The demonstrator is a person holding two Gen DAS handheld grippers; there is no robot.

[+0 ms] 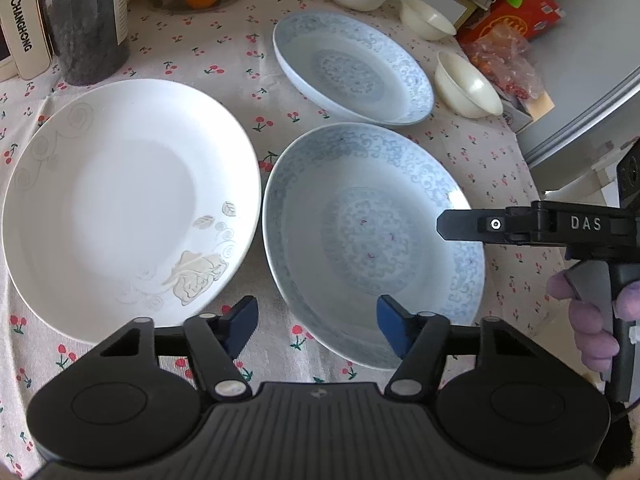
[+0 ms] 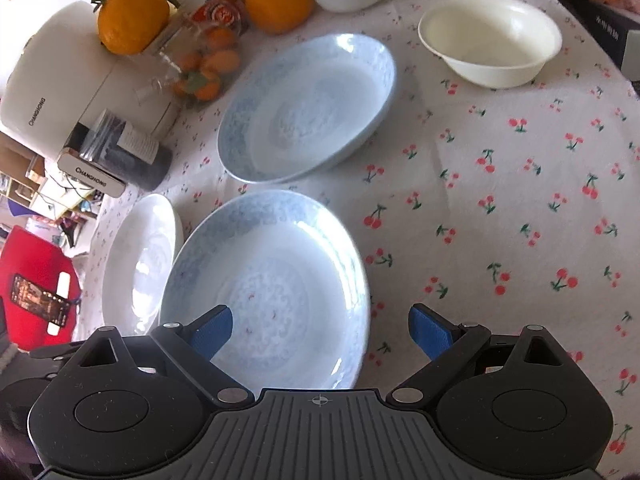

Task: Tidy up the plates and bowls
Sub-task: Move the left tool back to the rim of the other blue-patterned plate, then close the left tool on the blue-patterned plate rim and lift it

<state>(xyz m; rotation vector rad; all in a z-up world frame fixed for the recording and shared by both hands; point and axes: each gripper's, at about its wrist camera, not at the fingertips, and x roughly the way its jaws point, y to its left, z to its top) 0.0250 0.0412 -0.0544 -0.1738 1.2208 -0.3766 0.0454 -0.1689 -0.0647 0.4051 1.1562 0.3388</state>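
While both grippers are hanging over the cherry-print tablecloth (image 1: 352,120), neither is holding anything. The left gripper (image 1: 318,328) is standing with its blue pads apart, the near rim of the near blue plate (image 1: 372,240) lying between them, untouched as far as the view shows. The right gripper (image 2: 320,336) is gaping wider over the same plate's right edge, its pads clear of the china. The white plate (image 1: 128,204) is lying just left of the near blue plate, almost touching it. The far blue plate (image 1: 352,68) is sitting beyond them. Three small white bowls (image 1: 466,84) are standing apart along the far right side, near a red box (image 1: 516,20).
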